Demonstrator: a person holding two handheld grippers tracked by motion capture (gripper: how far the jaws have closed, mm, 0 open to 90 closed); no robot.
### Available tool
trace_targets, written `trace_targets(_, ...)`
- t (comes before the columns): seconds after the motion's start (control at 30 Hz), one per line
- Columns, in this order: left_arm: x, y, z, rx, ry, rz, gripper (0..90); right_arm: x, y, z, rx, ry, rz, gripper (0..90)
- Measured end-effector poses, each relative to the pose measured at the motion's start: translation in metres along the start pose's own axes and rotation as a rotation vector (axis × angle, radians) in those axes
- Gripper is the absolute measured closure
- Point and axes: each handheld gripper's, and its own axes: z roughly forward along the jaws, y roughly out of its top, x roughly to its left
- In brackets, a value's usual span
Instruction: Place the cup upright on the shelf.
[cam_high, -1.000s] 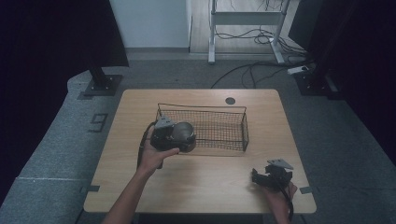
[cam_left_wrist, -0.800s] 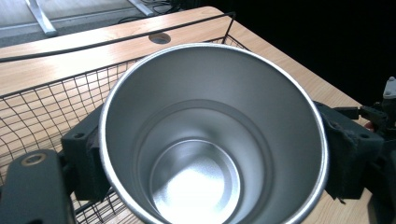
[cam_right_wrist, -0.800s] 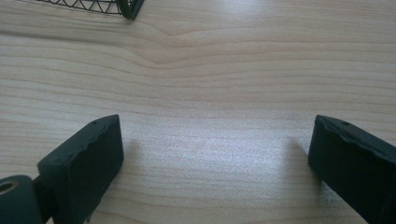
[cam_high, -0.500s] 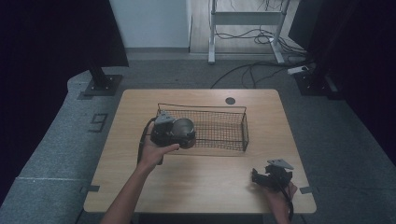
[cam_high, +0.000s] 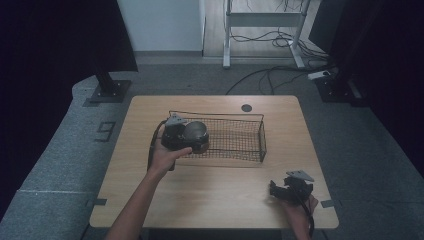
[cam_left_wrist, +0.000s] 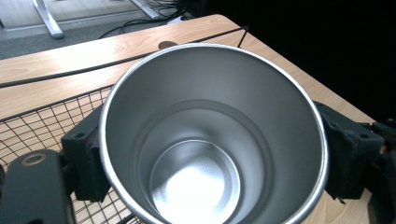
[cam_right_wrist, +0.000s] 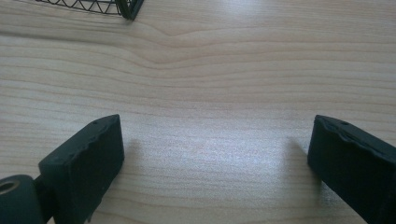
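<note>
A shiny steel cup (cam_high: 196, 133) is held in my left gripper (cam_high: 189, 137) at the left end of a black wire basket (cam_high: 239, 151). In the left gripper view I look straight into the empty cup (cam_left_wrist: 210, 140), and a black pad (cam_left_wrist: 88, 163) presses on each side of its wall. The basket mesh (cam_left_wrist: 32, 126) lies below and to the left of the cup. My right gripper (cam_high: 281, 189) rests low over the wooden table (cam_high: 225, 200) near its front right corner. Its jaws stand wide open in the right gripper view (cam_right_wrist: 215, 158), with bare wood between them.
The basket's near right corner (cam_right_wrist: 128, 7) shows at the top of the right gripper view. A dark round grommet (cam_high: 246, 107) sits in the table's far edge. Cables (cam_high: 270, 75) and stand feet lie on the floor beyond the table.
My left gripper with the cup has edged slightly toward the far side, over the basket's left end. The right gripper has stayed in place.
</note>
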Motion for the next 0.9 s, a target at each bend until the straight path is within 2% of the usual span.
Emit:
trace_targets(0.6,0.015,0.011,0.011,0.007,0.02,-0.026,14.8,0.0,0.0,0.0,-0.001,0.0,0.002,3.8)
trace_targets(0.73,0.017,0.014,0.013,0.014,0.025,-0.024,14.8,0.0,0.0,0.0,-0.001,0.0,0.003,3.8)
trace_targets(0.8,0.018,0.02,0.016,0.018,0.038,-0.014,14.8,0.0,0.0,0.0,0.0,0.0,0.003,3.8)
trace_targets(0.9,0.02,0.023,0.017,0.017,0.03,-0.018,14.8,0.0,0.0,0.0,0.0,0.001,0.003,3.8)
